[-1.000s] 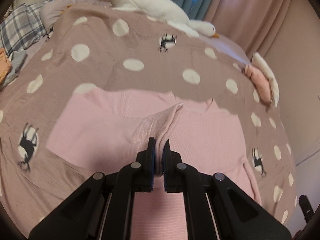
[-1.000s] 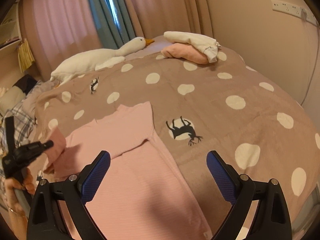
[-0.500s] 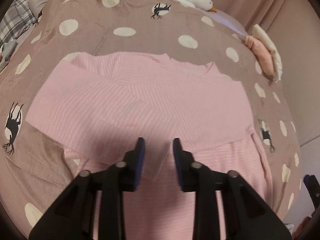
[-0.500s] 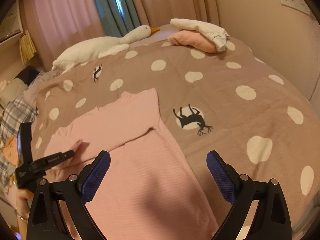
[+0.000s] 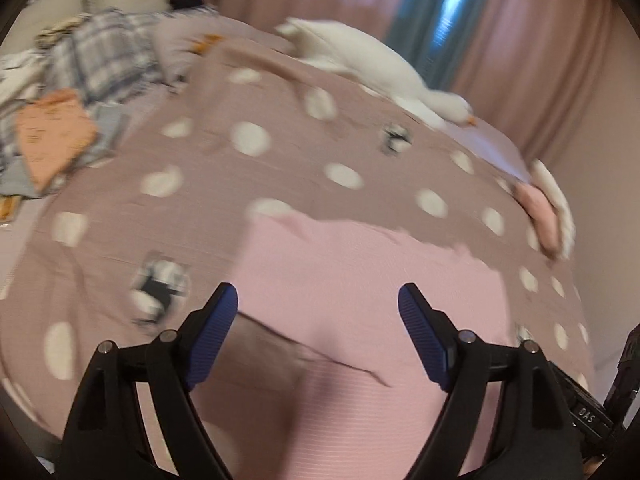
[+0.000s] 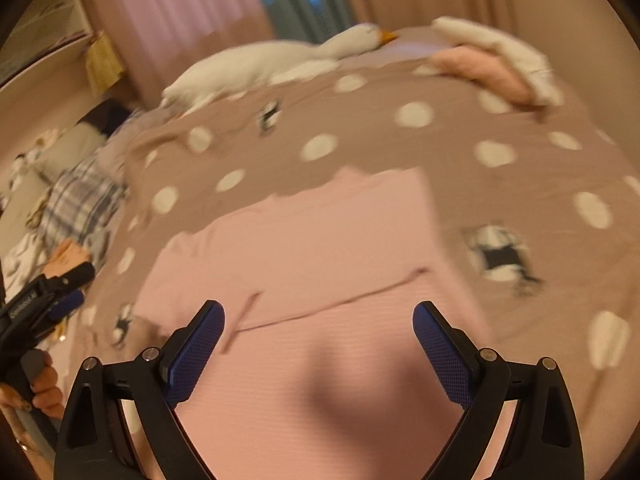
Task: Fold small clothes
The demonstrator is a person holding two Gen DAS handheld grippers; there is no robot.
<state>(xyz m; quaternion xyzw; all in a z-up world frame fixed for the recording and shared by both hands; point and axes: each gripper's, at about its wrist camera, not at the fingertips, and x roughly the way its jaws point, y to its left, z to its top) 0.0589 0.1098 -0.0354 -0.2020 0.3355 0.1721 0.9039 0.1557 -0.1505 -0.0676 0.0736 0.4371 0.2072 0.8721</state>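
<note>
A pink striped top [image 5: 360, 280] lies flat on the dotted bedspread [image 5: 280, 152], one sleeve folded across its chest. My left gripper [image 5: 317, 294] hovers above the folded part with its jaws opening and nothing between them. In the right wrist view the same top [image 6: 320, 248] fills the middle. My right gripper [image 6: 319, 308] hangs over its lower half, jaws wide but closing a little, not touching the cloth. A hand [image 6: 44, 392] holds the left gripper [image 6: 60, 292] at the left edge of that view.
A white goose plush [image 5: 360, 52] lies along the far side of the bed. A folded pink and white pile [image 6: 492, 64] sits at the far right corner. Plaid clothes [image 5: 100, 52] and an orange cloth [image 5: 52, 132] are heaped at the left.
My left gripper let go of the pinched sleeve, opened wide and drew back and up; the sleeve now lies flat. My right gripper swung left over the top and its jaws narrowed slightly.
</note>
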